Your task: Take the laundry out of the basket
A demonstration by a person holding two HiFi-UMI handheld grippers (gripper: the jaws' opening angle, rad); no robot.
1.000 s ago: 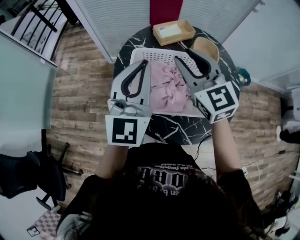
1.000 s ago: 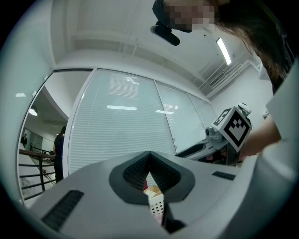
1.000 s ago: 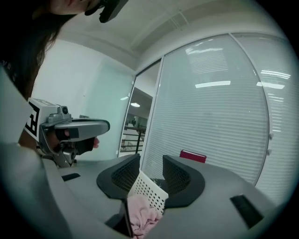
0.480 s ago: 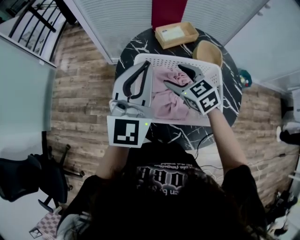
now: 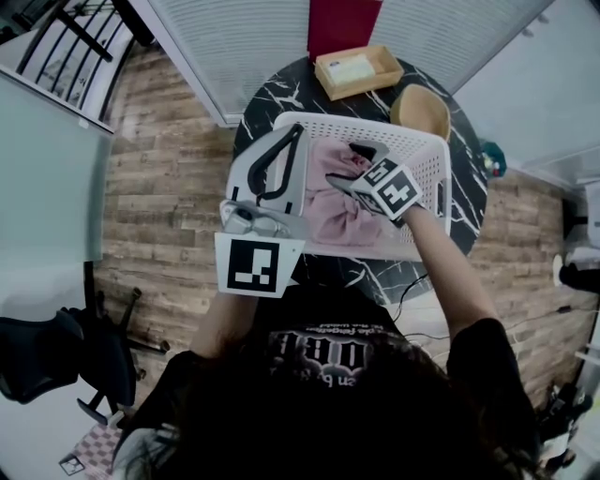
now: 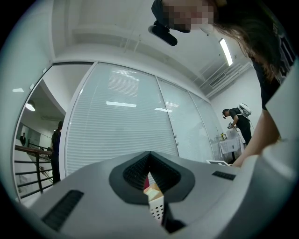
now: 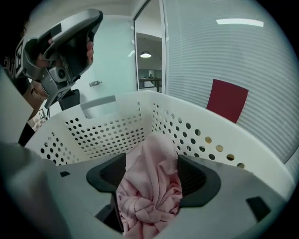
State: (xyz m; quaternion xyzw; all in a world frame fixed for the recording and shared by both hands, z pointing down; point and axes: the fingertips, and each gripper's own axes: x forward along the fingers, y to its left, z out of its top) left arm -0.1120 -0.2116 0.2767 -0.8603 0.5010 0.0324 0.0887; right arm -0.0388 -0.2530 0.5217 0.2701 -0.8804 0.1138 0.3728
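Observation:
A white perforated laundry basket (image 5: pixel 427 150) stands on the round black marble table (image 5: pixel 272 94). Crumpled pink laundry (image 5: pixel 333 211) lies inside it. My right gripper (image 5: pixel 345 167) points down into the basket. Its jaws have just been opening and now stand wide, with a knotted fold of the pink laundry (image 7: pixel 152 186) between the pads, not pinched. The basket wall (image 7: pixel 107 126) curves behind it. My left gripper (image 5: pixel 296 131) hovers over the basket's left rim, pointing about level. The left gripper (image 6: pixel 149 156) has its jaw tips together and nothing in them.
A shallow wooden tray (image 5: pixel 352 70) and a wooden bowl (image 5: pixel 419 108) sit on the table beyond the basket. A red panel (image 5: pixel 342 23) stands against the blind-covered glass wall. A black office chair (image 5: pixel 56 361) is on the wooden floor at lower left.
My right gripper has dropped from above the basket down into it, tipped downward, and opened its jaws around the pink laundry. The left gripper has hardly shifted.

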